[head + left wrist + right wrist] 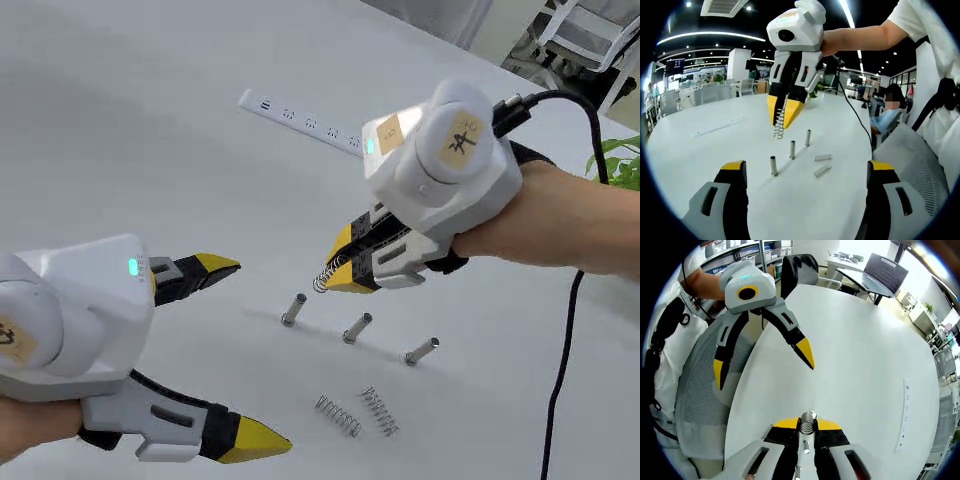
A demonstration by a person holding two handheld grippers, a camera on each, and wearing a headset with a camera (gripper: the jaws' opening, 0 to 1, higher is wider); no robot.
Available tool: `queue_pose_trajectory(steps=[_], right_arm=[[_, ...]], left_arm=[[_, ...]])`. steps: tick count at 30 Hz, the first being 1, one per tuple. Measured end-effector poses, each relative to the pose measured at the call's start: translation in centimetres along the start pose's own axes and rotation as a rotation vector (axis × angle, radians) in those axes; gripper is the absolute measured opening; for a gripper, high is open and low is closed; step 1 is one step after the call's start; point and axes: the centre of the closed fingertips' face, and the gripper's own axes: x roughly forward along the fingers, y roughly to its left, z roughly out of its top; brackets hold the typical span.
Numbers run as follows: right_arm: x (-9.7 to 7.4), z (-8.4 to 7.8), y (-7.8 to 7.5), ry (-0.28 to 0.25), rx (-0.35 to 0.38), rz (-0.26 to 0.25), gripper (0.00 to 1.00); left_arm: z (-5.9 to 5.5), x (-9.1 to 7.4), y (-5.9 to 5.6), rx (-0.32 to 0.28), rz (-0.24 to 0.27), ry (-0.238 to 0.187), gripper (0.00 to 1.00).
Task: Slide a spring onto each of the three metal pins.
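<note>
Three short metal pins stand upright in a row on the white table: left pin (293, 309), middle pin (357, 327), right pin (421, 351). My right gripper (337, 276) is shut on a spring (326, 277) and hovers just above and right of the left pin; the spring (779, 125) hangs down from its yellow tips, and its coil end (808, 422) sticks out between the jaws. Two loose springs (337, 415) (379, 410) lie in front of the pins. My left gripper (245, 350) stands open, left of the pins, holding nothing.
A white power strip (300, 121) lies at the back of the table. A black cable (565, 340) trails down the right side from the right gripper. A grey mesh chair (705, 405) stands by the table edge.
</note>
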Motion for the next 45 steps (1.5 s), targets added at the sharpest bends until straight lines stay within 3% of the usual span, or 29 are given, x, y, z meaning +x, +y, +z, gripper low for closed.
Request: queue_pose_trajectory(steps=[6, 15, 45], right_arm=[[1.7, -0.1, -0.3, 0.031, 0.002, 0.013, 0.07], [3.4, -1.7, -0.7, 0.072, 0.001, 0.032, 0.07], [4.8, -2.2, -1.1, 0.099, 0.009, 0.062, 0.06]], left_arm=[[-0.3, 0.0, 0.5, -0.021, 0.008, -0.014, 0.99], [-0.7, 0.1, 0.7, -0.031, 0.006, -0.032, 0.99], [-0.7, 0.2, 0.6, -0.061, 0.000, -0.056, 0.99]])
